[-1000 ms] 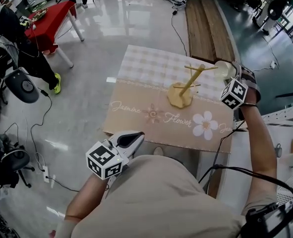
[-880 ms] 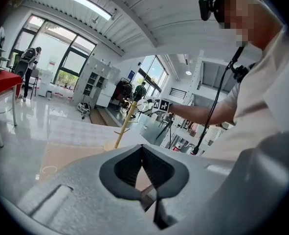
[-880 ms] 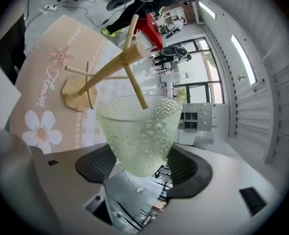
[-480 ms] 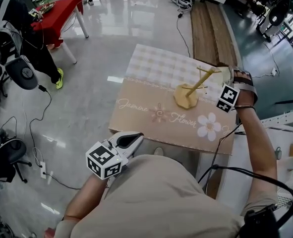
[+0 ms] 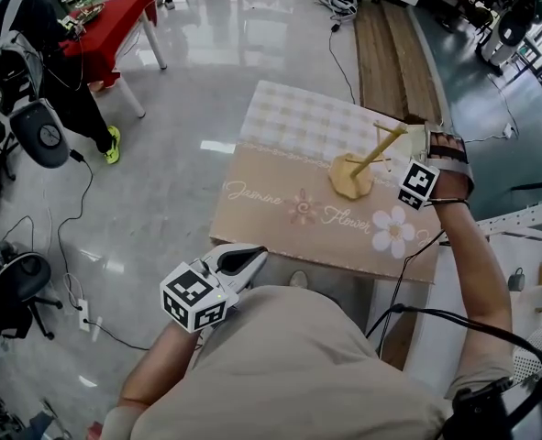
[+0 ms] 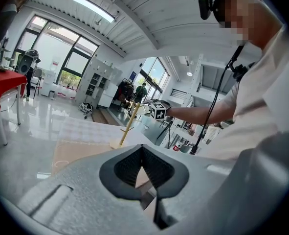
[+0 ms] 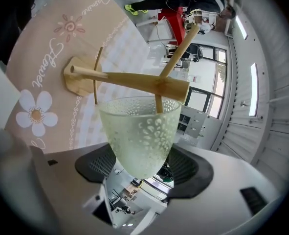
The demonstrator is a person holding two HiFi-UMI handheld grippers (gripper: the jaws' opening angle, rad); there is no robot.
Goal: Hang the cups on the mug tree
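Step in hand: hanging. The right claw (image 7: 142, 166) is clamped on the frosted, dimpled pale-green glass cup (image 7: 139, 131) at frame centre, its mouth at a peg of the light wooden mug tree (image 7: 129, 80). The left claw (image 6: 143, 166) is pressed together and empty. The next move probably calls for seating the cup on the peg before release.

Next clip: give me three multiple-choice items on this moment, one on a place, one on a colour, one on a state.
1. Where does the mug tree stand?
A. on a shelf
B. on the flowered tablecloth
C. on a stool

2. What colour is the cup in the right gripper?
A. pale green
B. black
C. red

3. How is the left gripper?
A. wide open
B. shut on a cup
C. shut on nothing

Key: 1 B, its base sits on the cloth in the head view. 2 A, frosted pale green glass sits between the jaws. 3 C, its pads meet with nothing between them.
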